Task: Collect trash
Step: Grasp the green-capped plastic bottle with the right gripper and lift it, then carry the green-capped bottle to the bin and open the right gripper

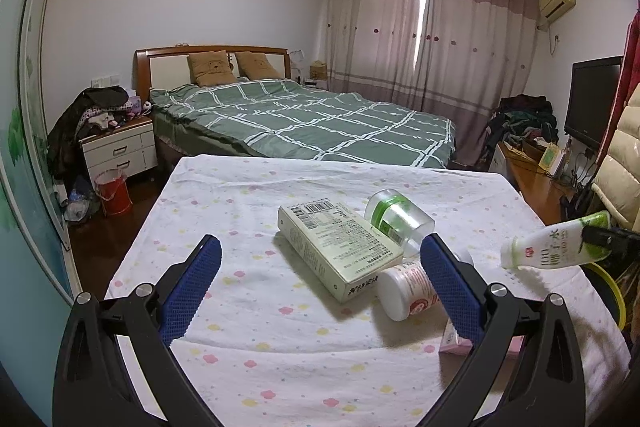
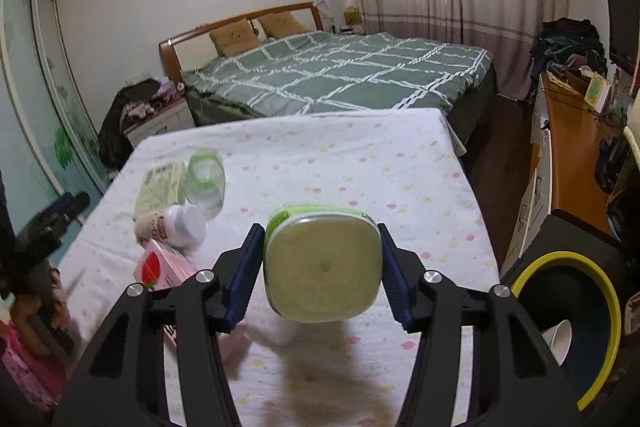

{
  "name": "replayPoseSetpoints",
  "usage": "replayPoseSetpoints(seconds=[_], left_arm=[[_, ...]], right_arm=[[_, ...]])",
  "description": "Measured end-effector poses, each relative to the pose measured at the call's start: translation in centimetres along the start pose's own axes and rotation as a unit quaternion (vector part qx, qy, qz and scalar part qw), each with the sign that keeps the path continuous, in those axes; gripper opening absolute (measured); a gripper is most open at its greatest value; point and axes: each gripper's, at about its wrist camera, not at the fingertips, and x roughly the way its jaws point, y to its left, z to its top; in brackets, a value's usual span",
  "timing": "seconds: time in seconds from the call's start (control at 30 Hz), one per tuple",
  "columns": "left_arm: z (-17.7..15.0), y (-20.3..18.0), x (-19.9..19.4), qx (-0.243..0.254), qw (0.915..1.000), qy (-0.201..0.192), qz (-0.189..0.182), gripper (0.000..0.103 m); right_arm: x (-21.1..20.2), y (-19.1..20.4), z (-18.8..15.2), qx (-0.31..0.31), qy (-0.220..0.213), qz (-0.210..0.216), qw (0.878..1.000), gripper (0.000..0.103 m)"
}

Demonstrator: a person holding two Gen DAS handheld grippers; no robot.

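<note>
Your desk stands at the foot of a bed and is covered with a white cloth dotted with small flowers. Beside its right edge, lower than the desk top, sits a dark bin with a yellow rim; something white shows inside it.

On the desk, a pale green box lies flat, barcode face up. A clear plastic jar with green bands lies on its side touching the box's far right edge. A small white bottle with a pink label lies on its side just beside the box's near right corner. A pink carton lies nearer you, partly hidden in the left wrist view by the claw finger.

Your right claw is clamped on a white and green bottle, one pad on each side, base toward the camera. The bottle is held clear of the cloth, near the desk's right edge.

Your left claw stands wide apart above the desk, holding nothing, the box and small bottle lying between its fingers.
</note>
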Motion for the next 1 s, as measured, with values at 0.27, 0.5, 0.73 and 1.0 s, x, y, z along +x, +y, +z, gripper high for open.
replayPoseSetpoints(seconds=[0.27,0.5,0.73,1.0], left_arm=[[-0.1,-0.1,0.0,0.003,1.0,0.0,0.001,0.098],[-0.1,-0.1,0.0,0.007,1.0,-0.001,0.001,0.098],[0.0,-0.1,0.0,0.009,1.0,0.002,0.002,0.098],[0.0,0.0,0.0,0.012,0.9999,0.002,0.003,0.098]], right_arm=[[-2.6,0.0,1.0,0.016,-0.031,0.008,0.999,0.051],[-3.6,-0.2,1.5,0.022,-0.044,0.0,0.999,0.05],[-4.8,-1.1,1.9,0.03,-0.054,-0.012,0.998,0.05],[-6.7,-3.1,2.3,0.043,-0.074,-0.034,0.996,0.05]])
